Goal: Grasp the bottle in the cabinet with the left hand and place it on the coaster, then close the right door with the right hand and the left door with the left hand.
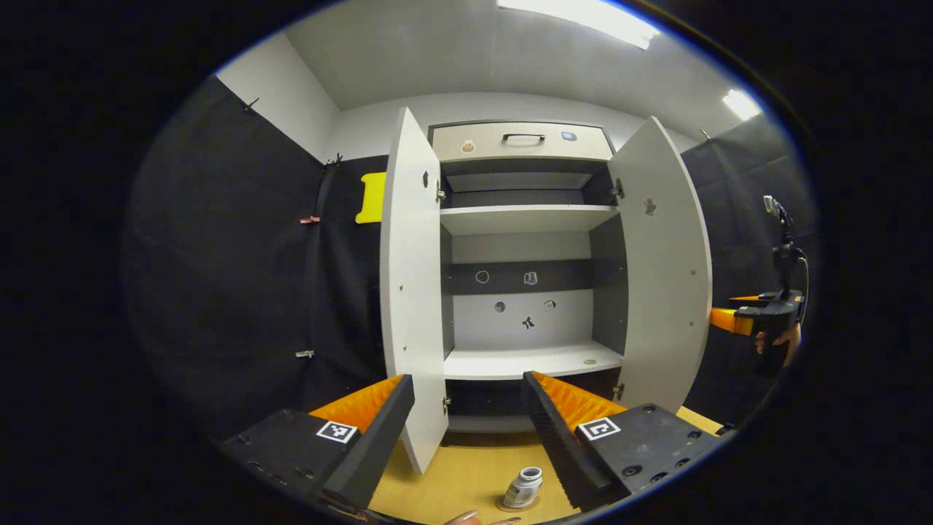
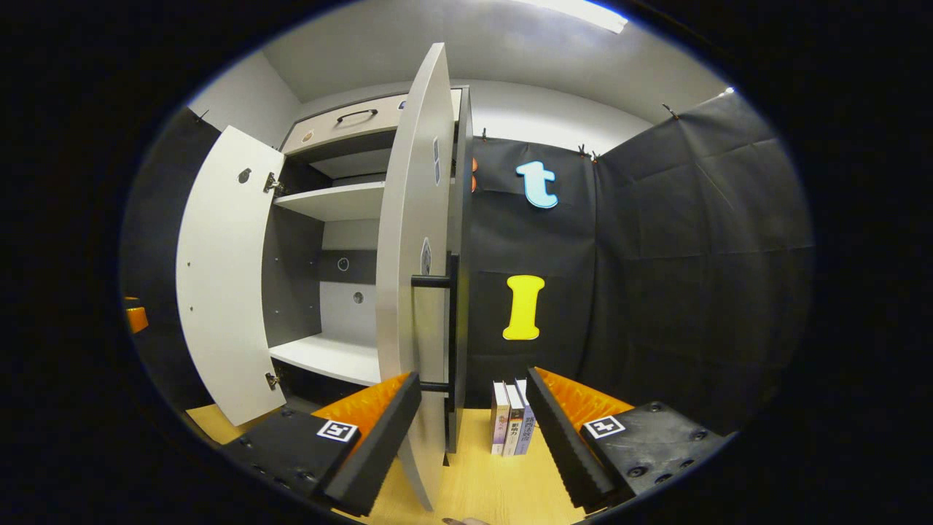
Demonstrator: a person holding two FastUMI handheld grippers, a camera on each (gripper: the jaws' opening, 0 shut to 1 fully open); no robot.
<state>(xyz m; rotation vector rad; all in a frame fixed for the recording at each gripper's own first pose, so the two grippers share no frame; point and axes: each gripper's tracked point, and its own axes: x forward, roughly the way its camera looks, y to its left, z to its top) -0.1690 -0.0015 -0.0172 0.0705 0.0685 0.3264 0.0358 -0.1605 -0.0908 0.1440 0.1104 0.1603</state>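
A small white bottle (image 1: 523,488) stands on a round brown coaster (image 1: 510,504) on the wooden table, low between my fingers in the left gripper view. My left gripper (image 1: 466,379) is open above it, facing the cabinet (image 1: 521,219). Both doors stand wide: the left door (image 1: 412,292) and the right door (image 1: 667,270). A hand holds the right gripper (image 1: 736,319) just outside the right door. In the right gripper view the right door (image 2: 408,277) is seen edge-on with its black handle (image 2: 450,328). My right gripper (image 2: 474,375) is open, its fingers on either side of that edge.
The cabinet's shelves (image 1: 528,361) are bare apart from a small round thing on the lower one. A drawer (image 1: 521,142) sits on top. Three books (image 2: 510,426) stand on the table (image 2: 496,488) right of the cabinet. Black cloth walls surround the booth.
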